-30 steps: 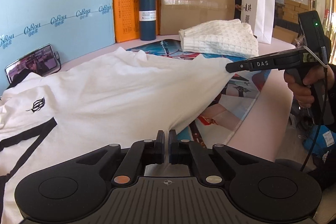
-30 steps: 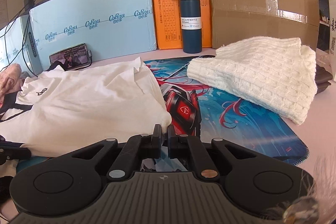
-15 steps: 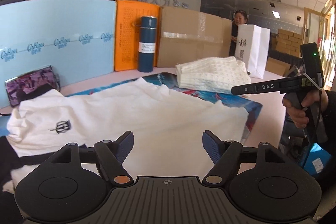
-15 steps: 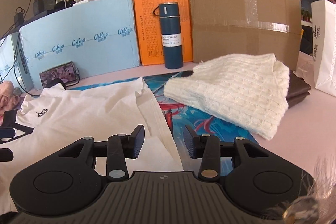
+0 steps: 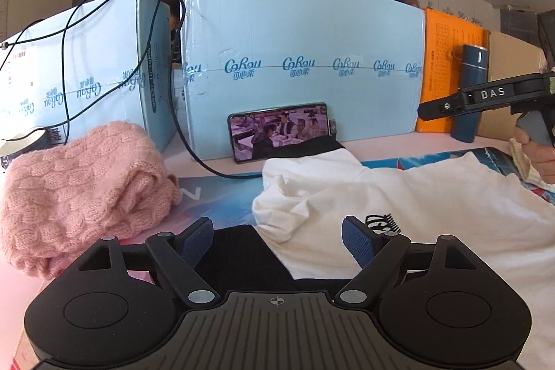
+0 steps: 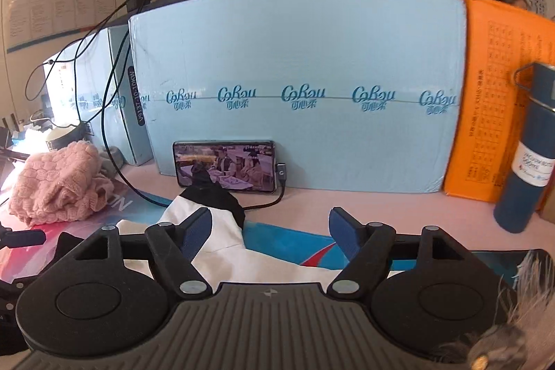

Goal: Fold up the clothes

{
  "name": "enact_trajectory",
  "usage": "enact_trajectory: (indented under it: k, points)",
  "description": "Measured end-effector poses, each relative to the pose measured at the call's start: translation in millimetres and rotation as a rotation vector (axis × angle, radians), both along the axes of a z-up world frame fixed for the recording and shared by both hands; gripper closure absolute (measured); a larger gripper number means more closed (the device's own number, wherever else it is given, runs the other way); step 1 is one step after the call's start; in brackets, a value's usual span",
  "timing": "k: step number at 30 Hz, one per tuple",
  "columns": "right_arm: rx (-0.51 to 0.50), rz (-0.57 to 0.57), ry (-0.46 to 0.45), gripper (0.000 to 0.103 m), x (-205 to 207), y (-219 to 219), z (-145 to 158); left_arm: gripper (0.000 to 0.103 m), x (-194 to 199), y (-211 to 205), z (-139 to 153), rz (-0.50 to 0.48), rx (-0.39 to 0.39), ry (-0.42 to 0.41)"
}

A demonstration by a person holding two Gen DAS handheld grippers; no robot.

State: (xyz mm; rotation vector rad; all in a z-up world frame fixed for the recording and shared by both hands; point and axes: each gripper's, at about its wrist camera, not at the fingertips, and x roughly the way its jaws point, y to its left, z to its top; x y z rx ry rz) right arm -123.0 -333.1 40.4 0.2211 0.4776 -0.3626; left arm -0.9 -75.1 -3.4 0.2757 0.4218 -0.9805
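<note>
White shirt (image 5: 399,196) lying spread on the surface, under both sets of jaws. Left gripper (image 5: 277,236) and right gripper (image 6: 270,227) hovering wide open, holding nothing. Advising pinching the black-trimmed sleeve edges squarely, lifting evenly.

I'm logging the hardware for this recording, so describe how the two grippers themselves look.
Both match: the left gripper and right gripper have matte black ribbed bodies, two round discs, silver pivot pins and blue textured pads. Seen side-on, the right one is a slim black bar marked "DAS" on a grey pistol grip.
</note>
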Motion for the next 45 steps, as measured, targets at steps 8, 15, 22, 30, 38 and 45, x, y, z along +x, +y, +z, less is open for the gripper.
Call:
enact_trajectory:
  k: [8, 15, 22, 30, 38, 45]
  points:
    - [0.153, 0.052, 0.105, 0.029, 103.8, -2.4, -46.0, 0.018, 39.8, -19.1, -20.2, -0.037, -0.013, 0.189]
    - [0.033, -0.070, 0.073, 0.094, 117.7, -4.6, -57.4, 0.018, 46.7, -17.7, -25.4, 0.008, 0.000, 0.234]
    - [0.068, -0.135, 0.121, 0.093, 127.1, -21.9, -64.3, 0.017, 41.3, -23.0, -26.6, 0.028, 0.051, 0.185]
    - [0.078, -0.182, 0.062, 0.047, 98.9, -37.1, -47.8, 0.016, 43.3, -23.5, -26.4, 0.029, 0.049, 0.190]
    - [0.130, -0.316, -0.022, 0.039, 5.3, -75.1, -18.3, 0.015, 42.3, -24.5, -26.6, 0.031, 0.052, 0.187]
    - [0.282, -0.459, -0.017, 0.038, -73.4, -113.2, -37.9, 0.015, 41.5, -25.5, -26.9, 0.033, 0.059, 0.181]
